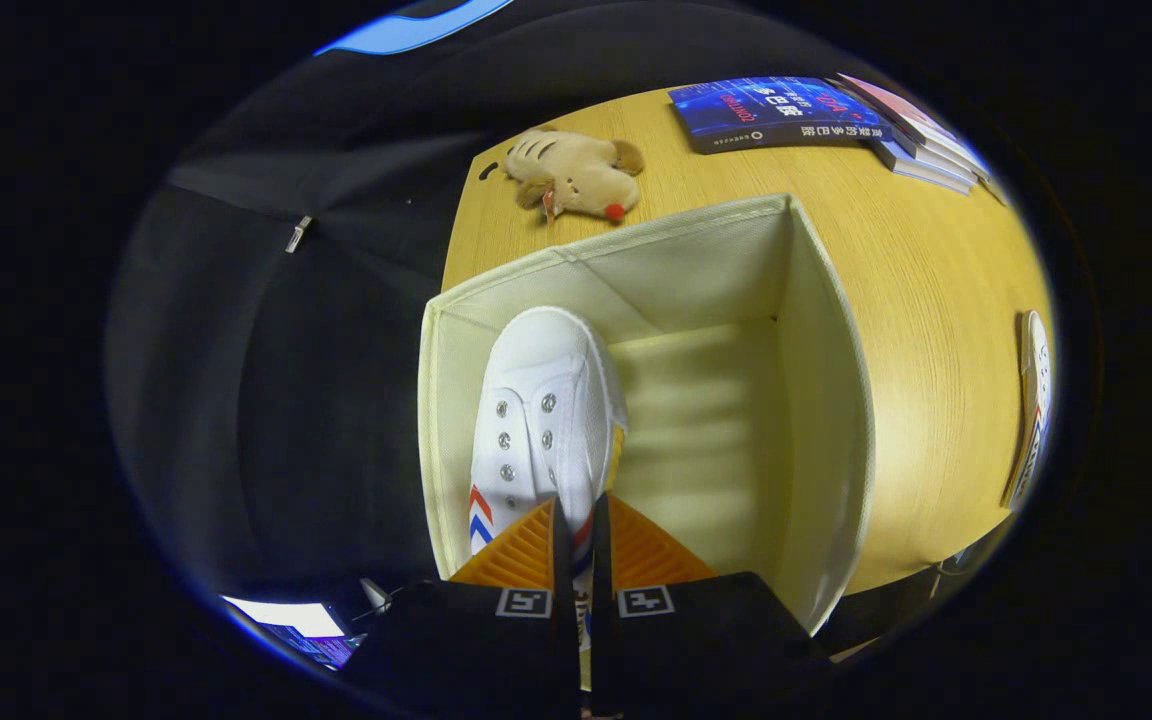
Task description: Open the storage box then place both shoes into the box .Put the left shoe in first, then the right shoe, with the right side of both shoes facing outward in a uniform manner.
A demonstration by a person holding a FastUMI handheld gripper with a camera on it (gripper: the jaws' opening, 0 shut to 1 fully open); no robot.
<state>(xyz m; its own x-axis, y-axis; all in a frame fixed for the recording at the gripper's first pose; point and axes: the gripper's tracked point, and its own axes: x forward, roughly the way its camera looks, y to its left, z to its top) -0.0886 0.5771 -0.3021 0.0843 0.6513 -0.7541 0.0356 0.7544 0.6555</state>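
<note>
The gripper has its 2 fingers drawn close together, clamped on the heel end of a white shoe, with only a thin strip of the shoe's side showing between them. The shoe hangs toe-forward inside the open storage box, close against the box's wall on the side nearest the table's edge; whether its sole touches the box floor cannot be told. It has metal eyelets on top and red and blue chevron stripes on its side near the fingers. The rest of the cream box interior is bare. The box stands on a wooden table. Beyond the box lie a plush toy and a stack of books. A 2nd shoe lies on the table, well apart from the box.
</note>
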